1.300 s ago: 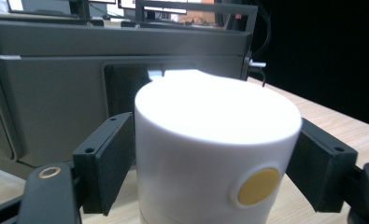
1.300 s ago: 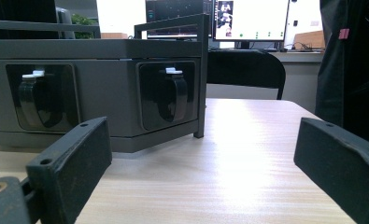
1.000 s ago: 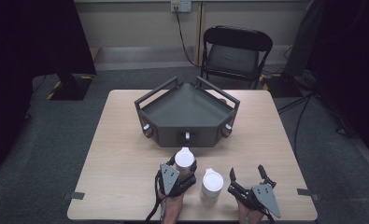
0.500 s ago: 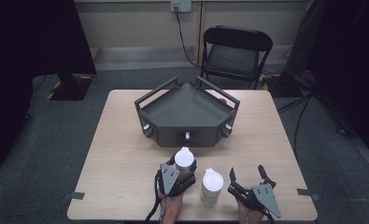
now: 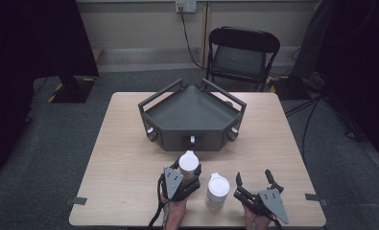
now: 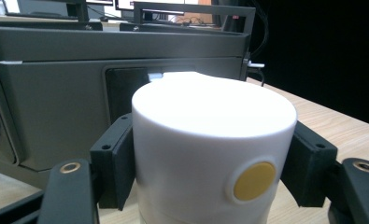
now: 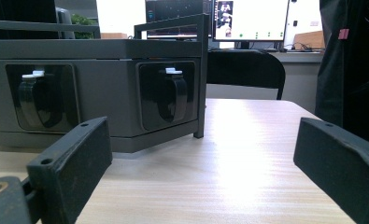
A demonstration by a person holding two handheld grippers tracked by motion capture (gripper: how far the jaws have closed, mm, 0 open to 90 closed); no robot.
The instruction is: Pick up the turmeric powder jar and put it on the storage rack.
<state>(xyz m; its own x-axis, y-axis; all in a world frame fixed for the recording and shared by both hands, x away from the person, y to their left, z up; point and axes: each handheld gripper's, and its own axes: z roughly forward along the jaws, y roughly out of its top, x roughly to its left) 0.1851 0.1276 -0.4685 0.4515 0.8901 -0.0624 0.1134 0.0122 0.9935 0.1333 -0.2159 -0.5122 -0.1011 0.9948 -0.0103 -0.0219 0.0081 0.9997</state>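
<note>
— Clamping what, exactly?

— A white, smooth-sided plastic cylinder with a round yellow dot low on its side (image 6: 213,154). The left gripper (image 5: 183,181) has both black pads pressed against its sides; it stands upright at the near edge, just in front of the dark grey angular metal tray with raised handles (image 5: 177,125).

— And the right gripper (image 5: 254,184)?

— Jaws spread wide, holding nothing, near right. A second white cylinder (image 5: 218,189) stands between the two grippers.

— Surroundings?

— A light wood-grain table (image 5: 124,158) on grey carpet (image 5: 57,143), with a black folding chair (image 5: 240,55) at the far side.
</note>
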